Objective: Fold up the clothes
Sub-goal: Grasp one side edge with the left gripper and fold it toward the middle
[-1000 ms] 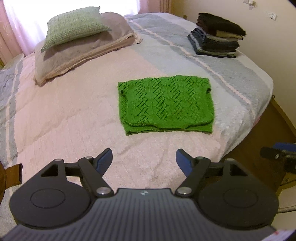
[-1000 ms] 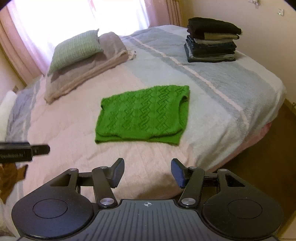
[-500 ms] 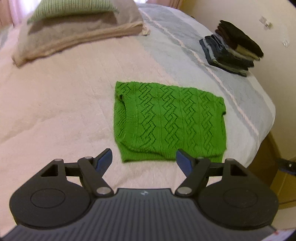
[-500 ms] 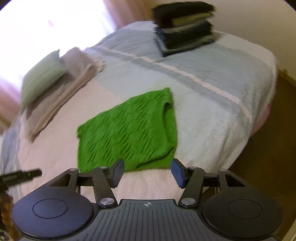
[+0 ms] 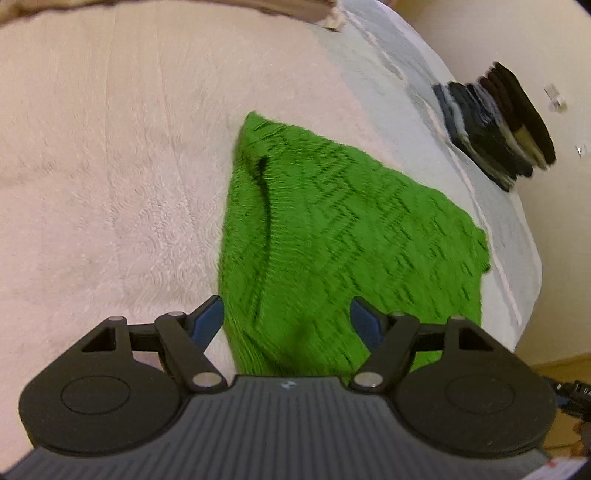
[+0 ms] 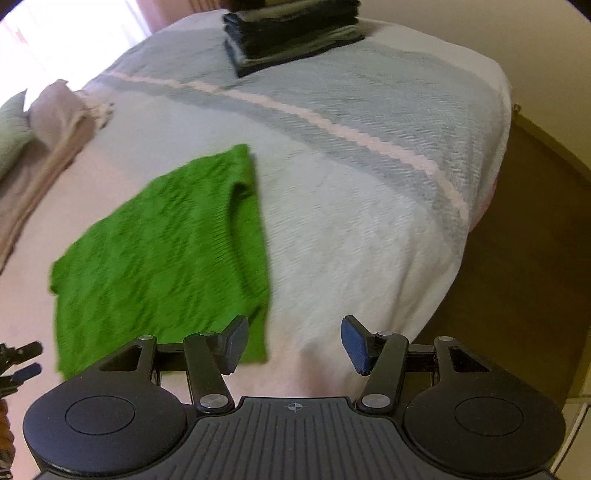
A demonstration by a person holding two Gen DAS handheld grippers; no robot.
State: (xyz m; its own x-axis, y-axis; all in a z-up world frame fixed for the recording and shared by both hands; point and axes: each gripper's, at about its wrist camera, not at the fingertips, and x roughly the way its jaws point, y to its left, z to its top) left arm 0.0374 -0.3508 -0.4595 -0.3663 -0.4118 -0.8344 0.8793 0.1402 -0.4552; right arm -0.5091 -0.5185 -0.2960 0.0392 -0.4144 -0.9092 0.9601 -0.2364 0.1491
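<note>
A green knitted sweater point(image 5: 332, 229) lies folded flat on the bed. In the left wrist view my left gripper point(image 5: 288, 321) hangs open just above the sweater's near left corner, its fingers spread either side of the knit. In the right wrist view the same sweater point(image 6: 159, 251) lies left of centre. My right gripper point(image 6: 293, 343) is open at the sweater's near right corner; its left fingertip point(image 6: 236, 339) is over the green edge and its right fingertip is over the bare bedspread. Neither gripper holds anything.
A stack of dark folded clothes point(image 6: 291, 29) sits at the bed's far right point(image 5: 495, 125). Pillows point(image 6: 40, 129) lie at the head of the bed. The bedspread point(image 6: 369, 184) drops off to a wooden floor point(image 6: 517, 258) on the right.
Both grippers have moved forward and down toward the sweater, from well back off the bed to its near corners. The sweater has not moved. Both stay open.
</note>
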